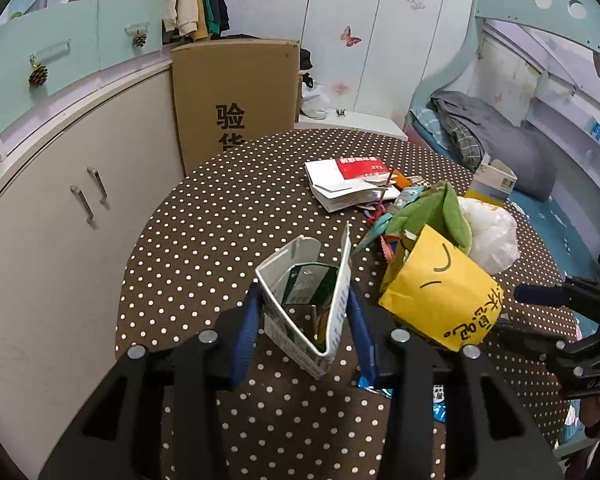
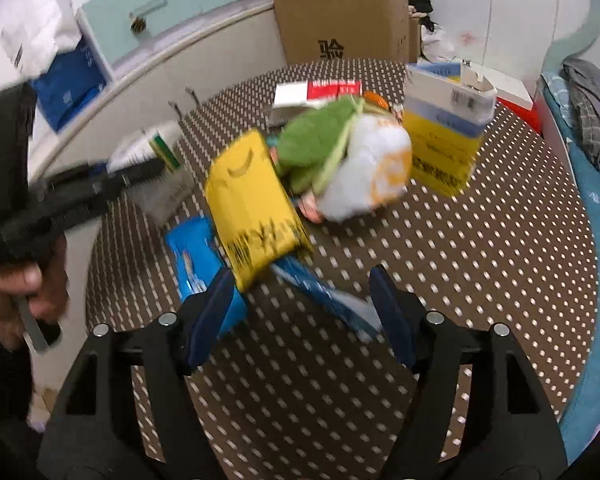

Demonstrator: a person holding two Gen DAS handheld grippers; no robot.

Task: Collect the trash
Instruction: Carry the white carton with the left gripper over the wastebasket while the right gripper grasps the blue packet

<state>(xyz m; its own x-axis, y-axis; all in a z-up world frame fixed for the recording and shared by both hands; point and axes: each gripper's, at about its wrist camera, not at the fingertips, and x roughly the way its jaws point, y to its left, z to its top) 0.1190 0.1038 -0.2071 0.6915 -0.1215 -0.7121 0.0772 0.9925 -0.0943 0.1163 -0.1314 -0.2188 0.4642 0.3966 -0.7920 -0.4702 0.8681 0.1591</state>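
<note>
Carton [image 1: 308, 304] of thin white card is sitting between the blue pads of the left gripper [image 1: 304, 320], which are pressing its two sides — it is opened at the top, with a green packet inside, so it is looking light and easy to crush. The right gripper [image 2: 300, 312] is standing wide and holding nothing, just before the yellow paper bag [image 2: 256, 204] on the dotted table [image 2: 480, 260]. This bag is seeming soft and thin — better to pinch it at the rim
</note>
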